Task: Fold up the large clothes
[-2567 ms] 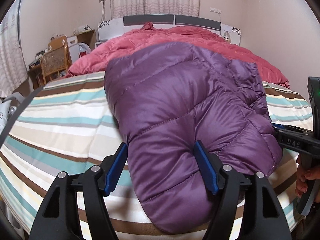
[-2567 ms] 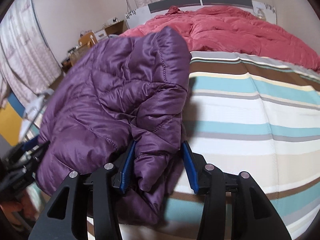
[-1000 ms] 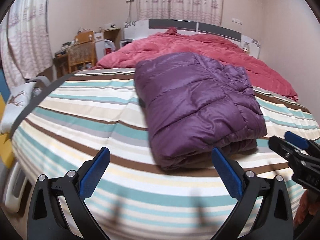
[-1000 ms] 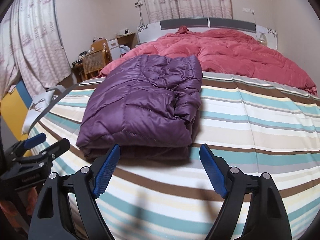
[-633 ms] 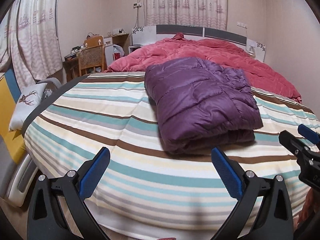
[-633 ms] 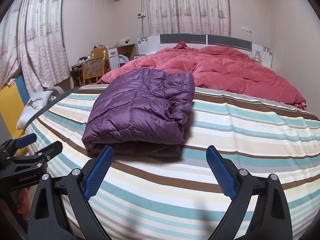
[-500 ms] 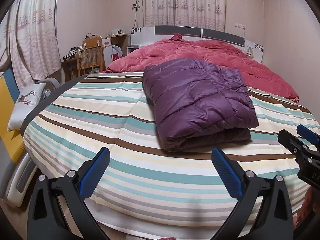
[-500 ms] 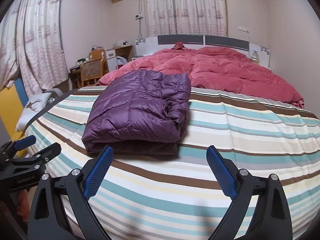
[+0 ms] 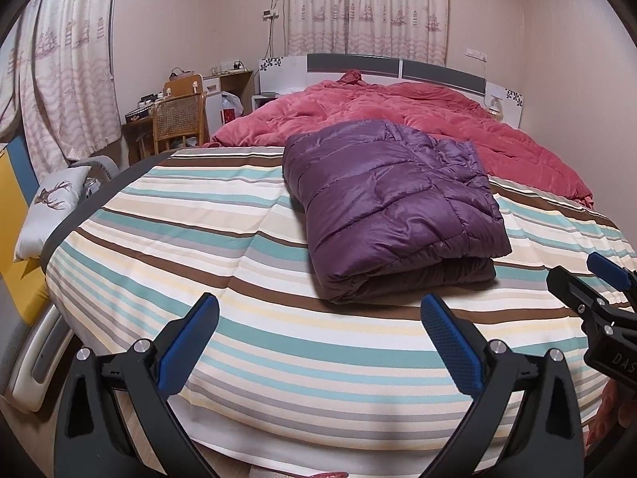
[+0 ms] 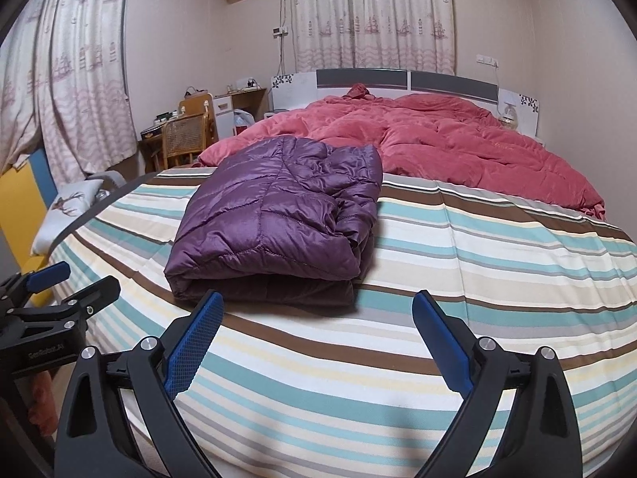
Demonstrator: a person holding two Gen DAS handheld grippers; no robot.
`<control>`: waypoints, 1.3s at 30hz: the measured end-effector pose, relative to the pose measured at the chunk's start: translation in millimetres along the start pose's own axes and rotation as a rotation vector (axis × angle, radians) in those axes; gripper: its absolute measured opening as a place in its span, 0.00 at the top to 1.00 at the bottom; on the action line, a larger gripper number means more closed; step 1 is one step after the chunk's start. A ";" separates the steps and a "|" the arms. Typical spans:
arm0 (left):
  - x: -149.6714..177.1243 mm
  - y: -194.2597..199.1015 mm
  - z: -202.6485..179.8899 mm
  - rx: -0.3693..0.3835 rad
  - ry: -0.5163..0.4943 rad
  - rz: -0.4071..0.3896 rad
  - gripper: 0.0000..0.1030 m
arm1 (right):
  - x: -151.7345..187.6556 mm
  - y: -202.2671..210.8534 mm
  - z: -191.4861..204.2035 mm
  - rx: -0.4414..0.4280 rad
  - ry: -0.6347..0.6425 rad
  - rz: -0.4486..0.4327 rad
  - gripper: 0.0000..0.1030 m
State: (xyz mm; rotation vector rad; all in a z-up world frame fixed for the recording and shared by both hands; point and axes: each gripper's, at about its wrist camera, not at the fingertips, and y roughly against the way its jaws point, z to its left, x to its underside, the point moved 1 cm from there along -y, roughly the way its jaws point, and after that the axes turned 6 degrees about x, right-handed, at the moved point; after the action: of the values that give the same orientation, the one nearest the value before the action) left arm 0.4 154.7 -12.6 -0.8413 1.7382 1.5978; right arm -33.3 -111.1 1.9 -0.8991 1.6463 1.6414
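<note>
Red quilt (image 9: 418, 111); wicker chair (image 9: 177, 121)

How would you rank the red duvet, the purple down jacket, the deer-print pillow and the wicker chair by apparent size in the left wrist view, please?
1. red duvet, though the jacket, being nearer, looks close to it
2. purple down jacket
3. deer-print pillow and wicker chair: look alike, unranked

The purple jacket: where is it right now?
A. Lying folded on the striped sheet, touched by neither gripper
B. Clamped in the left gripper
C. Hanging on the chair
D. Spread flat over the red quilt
A: the jacket lies folded on the striped sheet, and both the left gripper and the right gripper stand open and empty, short of it.
</note>
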 end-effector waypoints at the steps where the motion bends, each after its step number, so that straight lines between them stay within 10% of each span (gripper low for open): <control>1: 0.1 0.2 0.0 0.000 0.001 -0.001 0.02 | -0.1 0.1 0.1 -0.001 0.001 -0.001 0.08; 39: 3.9 -4.1 1.2 -0.006 0.006 0.008 0.02 | 2.1 -0.3 1.2 -0.011 0.005 0.005 0.08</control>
State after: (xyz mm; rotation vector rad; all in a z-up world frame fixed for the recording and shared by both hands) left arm 1.3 155.5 -18.4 -0.8442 1.7440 1.6080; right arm -34.2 -110.0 0.0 -0.9049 1.6459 1.6543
